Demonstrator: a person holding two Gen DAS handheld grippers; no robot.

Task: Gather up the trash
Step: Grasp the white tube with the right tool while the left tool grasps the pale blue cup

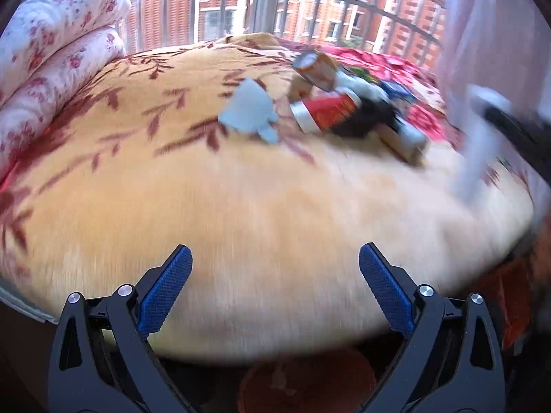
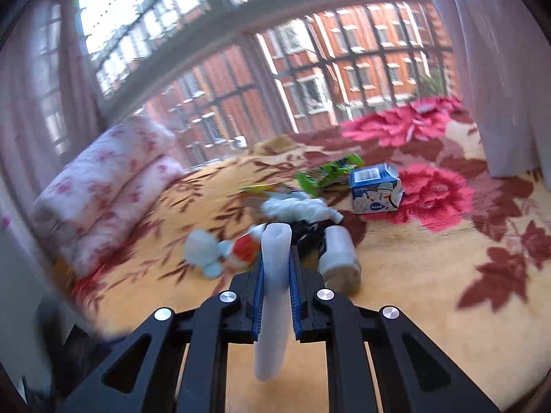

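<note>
right gripper (image 2: 277, 268) clamped on a white strip (image 2: 272, 309), likely a bag edge | left gripper (image 1: 275, 275) spread wide, empty | trash pile (image 2: 303, 213) on blanket just ahead of the right fingertips | risk: thin strip slips free; blur hampers aim

Bright, lit by daylight through the barred window (image 1: 241, 10) behind the bed. Smeared by motion across the blanket (image 1: 241, 213) and the trash pile (image 2: 292, 227); sharp only on the near gripper arms. Bowed by fisheye, vignetted black at corners. Soft, faint shadows, slight overexposure in the upper panes.
</note>
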